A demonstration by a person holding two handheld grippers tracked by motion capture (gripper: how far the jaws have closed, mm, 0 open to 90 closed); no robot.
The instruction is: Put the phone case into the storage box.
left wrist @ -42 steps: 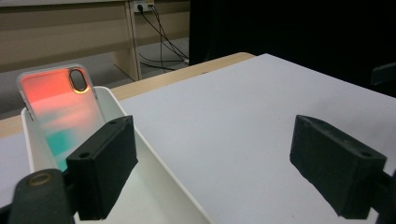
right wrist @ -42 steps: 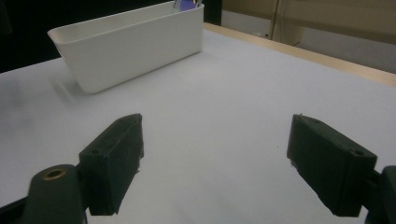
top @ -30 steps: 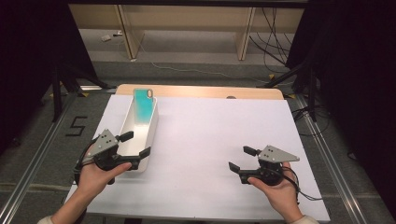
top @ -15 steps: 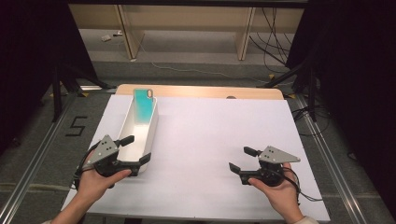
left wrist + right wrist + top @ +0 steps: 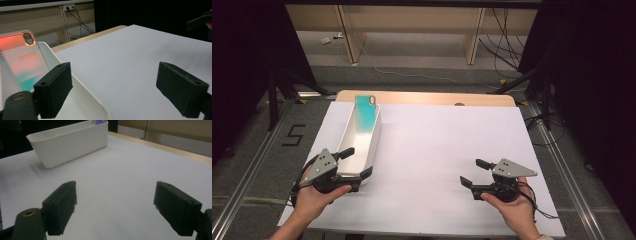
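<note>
My left gripper (image 5: 353, 162) has slid back off the white bin (image 5: 362, 137), jaws wide, empty; phone case (image 5: 366, 111) left inside. Right gripper (image 5: 476, 172) wide, empty. Placement looks finished.

Two handheld grippers: left gripper (image 5: 353, 163), right gripper (image 5: 473, 172). Black bodies, blocky black jaws with small screw holes, grey three-cornered top plates, trailing black cables. Bare forearms, no sleeves.

phone case (image 5: 366, 113) leans in the tub (image 5: 373, 144) at the table's (image 5: 452, 150) left — left gripper (image 5: 357, 162) at its near end
</note>
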